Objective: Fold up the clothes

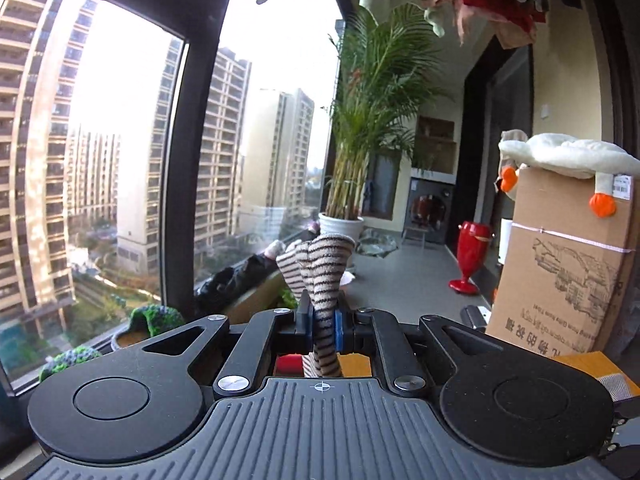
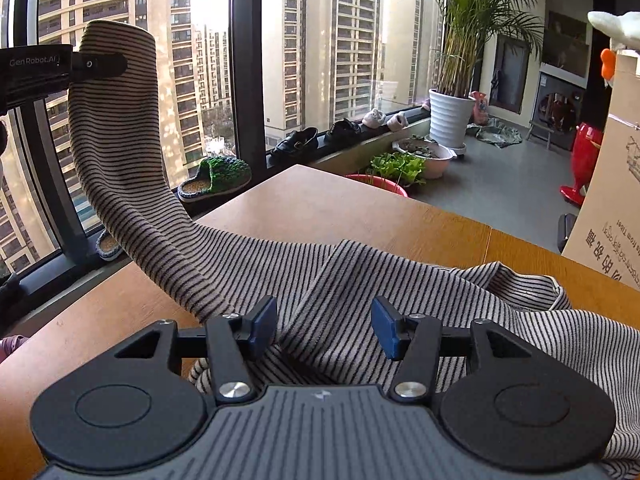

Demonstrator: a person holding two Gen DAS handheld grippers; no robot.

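Striped top on table; one sleeve lifted.

Left gripper pinched tight on the sleeve cuff, held high near the window. Right gripper half open over the body cloth, gripping nothing. Thin knit: light, limp, drapes and stretches. Best taken at cuffs, hem or shoulder seams.

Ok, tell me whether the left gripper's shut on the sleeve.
Shut on it: the left gripper pinches the striped sleeve between its pads, lifting it off the table.
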